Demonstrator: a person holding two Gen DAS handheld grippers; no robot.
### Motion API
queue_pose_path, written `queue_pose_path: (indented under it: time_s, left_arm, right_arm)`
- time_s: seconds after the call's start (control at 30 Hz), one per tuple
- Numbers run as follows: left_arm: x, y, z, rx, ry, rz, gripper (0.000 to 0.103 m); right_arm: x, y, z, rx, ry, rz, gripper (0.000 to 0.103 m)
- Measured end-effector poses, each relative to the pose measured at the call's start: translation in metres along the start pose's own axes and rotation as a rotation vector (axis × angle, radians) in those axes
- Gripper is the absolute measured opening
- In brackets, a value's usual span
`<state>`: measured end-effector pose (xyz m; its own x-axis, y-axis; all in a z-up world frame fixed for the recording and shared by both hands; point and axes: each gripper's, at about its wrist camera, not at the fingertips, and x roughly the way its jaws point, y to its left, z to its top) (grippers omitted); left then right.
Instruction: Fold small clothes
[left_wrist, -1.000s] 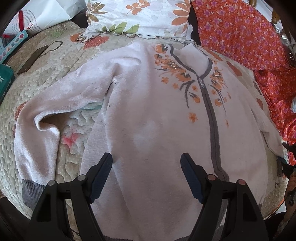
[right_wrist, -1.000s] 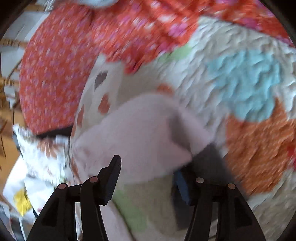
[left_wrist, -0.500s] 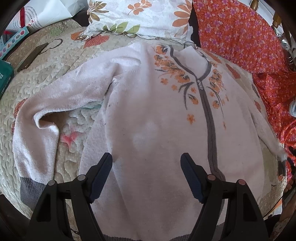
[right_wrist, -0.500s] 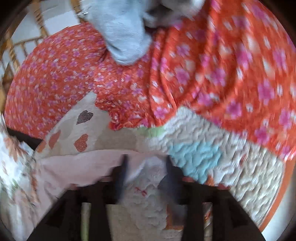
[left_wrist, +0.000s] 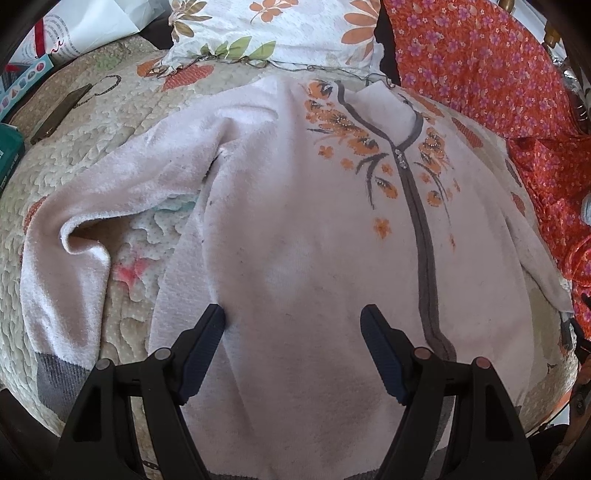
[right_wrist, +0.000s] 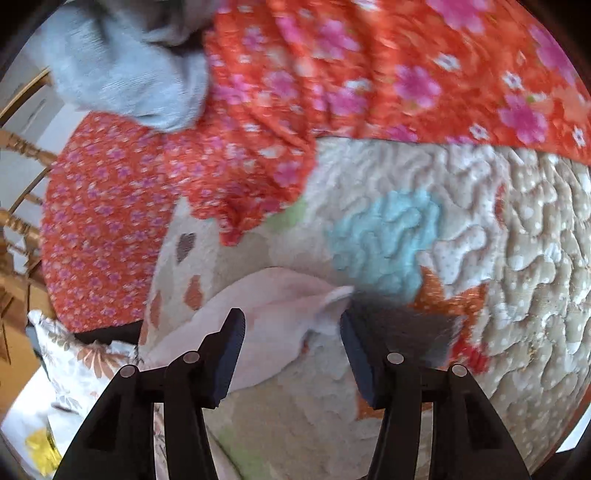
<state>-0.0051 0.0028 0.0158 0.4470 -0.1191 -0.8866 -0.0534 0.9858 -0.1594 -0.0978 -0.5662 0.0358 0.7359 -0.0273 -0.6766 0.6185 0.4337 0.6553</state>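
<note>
A pale pink zip sweater (left_wrist: 295, 229) with orange flowers and a grey zip band lies flat, front up, on the quilted bedspread (left_wrist: 110, 122). Its left sleeve (left_wrist: 74, 266) bends back on itself and ends in a grey cuff. My left gripper (left_wrist: 293, 314) hovers open over the sweater's lower body with nothing between its fingers. In the right wrist view the other sleeve (right_wrist: 280, 302) lies on the quilt (right_wrist: 517, 258), its dark grey cuff (right_wrist: 402, 325) just past the right finger. My right gripper (right_wrist: 291, 321) stands open above it, and its pads do not press the cloth.
Orange floral fabric (left_wrist: 498, 66) (right_wrist: 369, 74) is heaped along the right side, with a grey-blue garment (right_wrist: 122, 74) on top. A flowered pillow (left_wrist: 280, 29) lies beyond the collar. A white bag (left_wrist: 85, 26) and boxes sit at the far left. Wooden chair rungs (right_wrist: 22, 155) stand past the bed.
My right gripper has pulled back and up from the sleeve end, which now lies flatter on the quilt ahead of the fingers. The left gripper and the sweater body have stayed put.
</note>
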Motion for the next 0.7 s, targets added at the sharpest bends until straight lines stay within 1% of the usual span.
queue_pose_path:
  time_s: [0.1, 0.17, 0.23, 0.3, 0.33, 0.37, 0.4, 0.43, 0.5, 0.53, 0.57, 0.6, 0.63, 0.67, 0.7]
  left_arm:
    - [0.003, 0.001, 0.000, -0.009, 0.013, -0.006, 0.075]
    - [0.005, 0.001, 0.001, -0.014, 0.021, -0.013, 0.075]
    - [0.006, 0.001, 0.001, -0.014, 0.024, -0.013, 0.075]
    - [0.007, 0.002, 0.000, -0.016, 0.025, -0.012, 0.075]
    - [0.007, 0.003, 0.000, -0.018, 0.025, -0.011, 0.075]
    - [0.007, 0.004, 0.000, -0.021, 0.026, -0.012, 0.075]
    - [0.006, 0.005, 0.001, -0.024, 0.027, -0.013, 0.075]
    - [0.006, 0.006, 0.001, -0.026, 0.026, -0.014, 0.075]
    - [0.002, 0.010, 0.003, -0.036, 0.017, -0.016, 0.075]
    - [-0.001, 0.013, 0.005, -0.043, 0.010, -0.018, 0.075]
    - [-0.003, 0.016, 0.006, -0.051, 0.003, -0.020, 0.075]
    - [-0.007, 0.020, 0.009, -0.061, -0.007, -0.023, 0.075]
    - [-0.011, 0.024, 0.012, -0.073, -0.019, -0.024, 0.075]
    - [-0.018, 0.031, 0.015, -0.090, -0.038, -0.022, 0.075]
    - [-0.022, 0.036, 0.018, -0.103, -0.053, -0.019, 0.075]
  right_arm:
    - [0.014, 0.001, -0.004, 0.013, 0.062, 0.013, 0.058]
    - [0.026, -0.007, -0.003, 0.054, 0.086, -0.035, 0.058]
    - [0.036, -0.012, 0.002, 0.074, 0.093, -0.065, 0.058]
    - [0.040, -0.007, 0.009, 0.061, 0.067, -0.085, 0.054]
    - [0.040, -0.002, 0.013, 0.032, 0.035, -0.117, 0.037]
    - [0.039, 0.006, 0.016, -0.027, -0.006, -0.167, 0.012]
    - [0.039, 0.011, 0.018, -0.067, -0.026, -0.192, 0.005]
    - [0.038, 0.019, 0.018, -0.113, -0.049, -0.212, 0.005]
    - [0.035, 0.046, 0.012, -0.249, -0.103, -0.252, 0.005]
    - [0.033, 0.066, 0.004, -0.348, -0.138, -0.275, 0.005]
    - [0.032, 0.093, -0.011, -0.485, -0.177, -0.295, 0.005]
    - [0.031, 0.114, -0.027, -0.603, -0.202, -0.298, 0.005]
    - [0.032, 0.146, -0.056, -0.780, -0.230, -0.288, 0.005]
    - [0.032, 0.165, -0.077, -0.888, -0.242, -0.272, 0.005]
    - [0.035, 0.189, -0.110, -1.035, -0.252, -0.245, 0.005]
